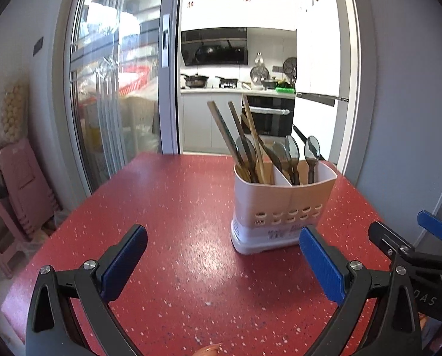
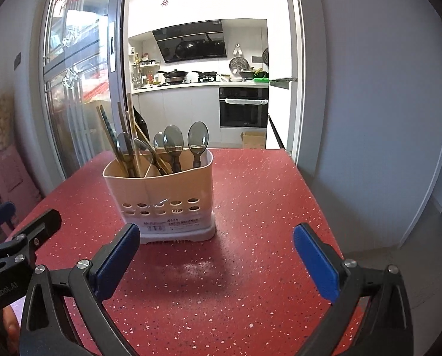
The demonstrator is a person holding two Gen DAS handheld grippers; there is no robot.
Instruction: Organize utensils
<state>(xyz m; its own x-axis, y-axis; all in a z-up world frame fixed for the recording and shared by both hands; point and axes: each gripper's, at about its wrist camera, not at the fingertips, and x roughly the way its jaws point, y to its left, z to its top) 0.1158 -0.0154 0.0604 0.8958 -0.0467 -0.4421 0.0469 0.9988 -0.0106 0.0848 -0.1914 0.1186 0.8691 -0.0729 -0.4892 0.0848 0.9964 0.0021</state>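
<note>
The left gripper [image 1: 222,256] and right gripper [image 2: 216,255] hung over a red speckled desk [image 1: 167,207], jaws wide open, gripping nothing. A beige utensil holder [image 1: 283,204] stood on the desk, holding chopsticks [image 1: 221,124] and spoons [image 2: 198,136]. Beyond, a sliding glass door [image 1: 117,83] opened onto a white kitchen.

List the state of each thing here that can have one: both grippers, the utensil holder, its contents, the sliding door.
left gripper: open, nothing between the fingers
right gripper: open, holding nothing
utensil holder: upright on the red table, two compartments, both filled
chopsticks: standing tilted in the left compartment
spoons: standing bowls up, most in the right compartment
sliding door: slid open, kitchen visible
</note>
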